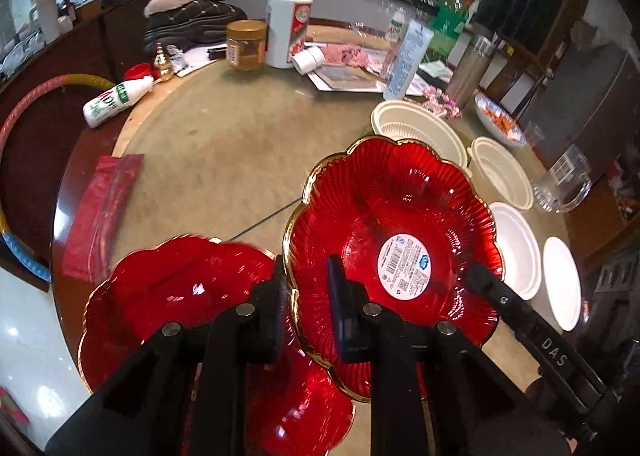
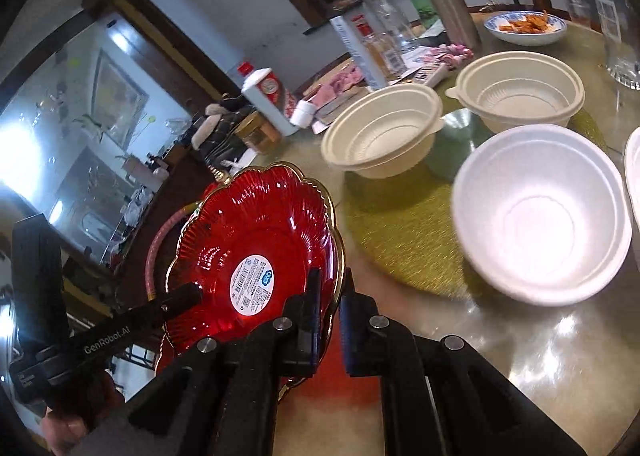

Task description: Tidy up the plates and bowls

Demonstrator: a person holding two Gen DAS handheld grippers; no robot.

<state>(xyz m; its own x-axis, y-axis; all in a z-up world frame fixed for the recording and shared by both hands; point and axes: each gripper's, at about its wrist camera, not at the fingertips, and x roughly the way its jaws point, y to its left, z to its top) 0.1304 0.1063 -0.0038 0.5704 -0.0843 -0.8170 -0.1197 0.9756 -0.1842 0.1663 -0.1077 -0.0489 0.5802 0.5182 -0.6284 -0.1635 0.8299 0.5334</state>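
A red glass plate with a gold scalloped rim and a white label [image 1: 394, 240] is held tilted above the table. My left gripper [image 1: 308, 308] is shut on its left rim. My right gripper [image 2: 330, 308] is shut on its right rim [image 2: 256, 240]; its finger also shows in the left wrist view [image 1: 492, 288]. Two more red plates [image 1: 176, 292] lie below near the table's front edge. Two cream bowls [image 1: 420, 131] [image 2: 380, 135] and two white foam bowls [image 1: 516, 248] [image 2: 540, 211] stand to the right.
Round table [image 1: 224, 159] with bottles [image 1: 288, 27], a jar [image 1: 246, 43], a jacket, papers and a tipped glue bottle [image 1: 116, 99] at the back. A red packet [image 1: 100, 211] lies left. A blue-rimmed bowl of food [image 2: 526, 27] and a clear glass [image 1: 564, 183] stand right.
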